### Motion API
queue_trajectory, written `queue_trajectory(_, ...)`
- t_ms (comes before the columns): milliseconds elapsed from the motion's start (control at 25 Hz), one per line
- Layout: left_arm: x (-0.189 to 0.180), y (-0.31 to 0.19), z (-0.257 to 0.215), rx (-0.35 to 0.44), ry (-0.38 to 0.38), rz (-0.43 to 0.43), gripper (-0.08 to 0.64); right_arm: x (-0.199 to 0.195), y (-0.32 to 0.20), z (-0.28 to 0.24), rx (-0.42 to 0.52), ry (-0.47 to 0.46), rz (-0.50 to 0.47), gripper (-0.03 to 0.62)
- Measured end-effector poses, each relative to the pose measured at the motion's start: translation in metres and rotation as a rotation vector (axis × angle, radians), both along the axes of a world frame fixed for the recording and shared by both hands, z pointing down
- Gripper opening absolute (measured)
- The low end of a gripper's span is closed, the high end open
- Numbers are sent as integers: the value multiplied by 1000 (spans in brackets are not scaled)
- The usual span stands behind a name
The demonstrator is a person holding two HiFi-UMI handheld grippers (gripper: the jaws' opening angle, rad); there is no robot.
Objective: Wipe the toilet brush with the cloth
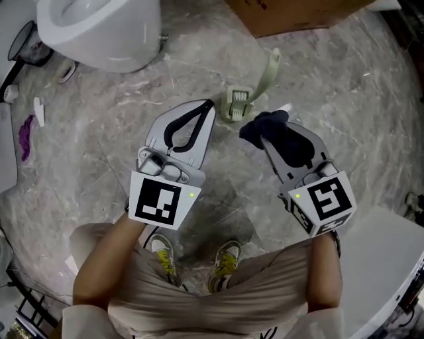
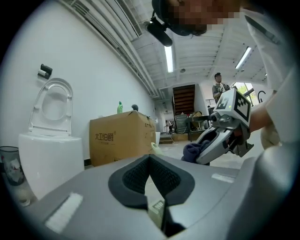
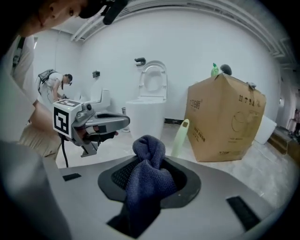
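Note:
A pale green toilet brush [image 1: 248, 93] stands on the marble floor, its handle [image 3: 179, 136] leaning up and to the right. My right gripper [image 1: 262, 129] is shut on a dark blue cloth [image 1: 266, 124], which bunches out past the jaw tips [image 3: 147, 183] just right of and below the brush base. My left gripper [image 1: 209, 106] is shut with nothing in it, its tips just left of the brush base. In the left gripper view the pads [image 2: 140, 176] meet at the tip, and the right gripper [image 2: 187, 152] with the cloth shows beyond. The two grippers are apart.
A white toilet [image 1: 99, 33] stands at the upper left with a glass cup [image 1: 26, 43] beside it. A cardboard box [image 1: 291, 13] sits behind the brush. The person's shoes [image 1: 225, 258] are below the grippers. A white surface [image 1: 384, 265] fills the lower right corner.

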State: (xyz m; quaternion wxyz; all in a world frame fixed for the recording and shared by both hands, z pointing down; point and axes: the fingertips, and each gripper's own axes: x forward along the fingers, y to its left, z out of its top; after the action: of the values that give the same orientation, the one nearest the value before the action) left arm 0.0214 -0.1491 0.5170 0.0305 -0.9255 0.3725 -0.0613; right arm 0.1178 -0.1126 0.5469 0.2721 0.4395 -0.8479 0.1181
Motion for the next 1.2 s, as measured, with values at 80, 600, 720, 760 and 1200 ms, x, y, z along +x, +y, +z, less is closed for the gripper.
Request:
queue_trajectory(80,1,-5,1,23,-18,0,2,15,-4,6,-19,-10,32,127)
queue_trajectory(600,10,-35,-14,-60,161,-41,2,97,-71,-23,154,92,390,127)
queue_trajectory(720,12,-37,-14,-33,134,-36,2,87,-81,-59,355,53,409,127)
queue_trajectory(760,12,-37,-12,-45,137,-41,2,83,-82,-66,396,29,409,127)
queue_trajectory(1200,3,-39,-21,-106,206,-39,2,45,-86,-151,774,-86,445,129)
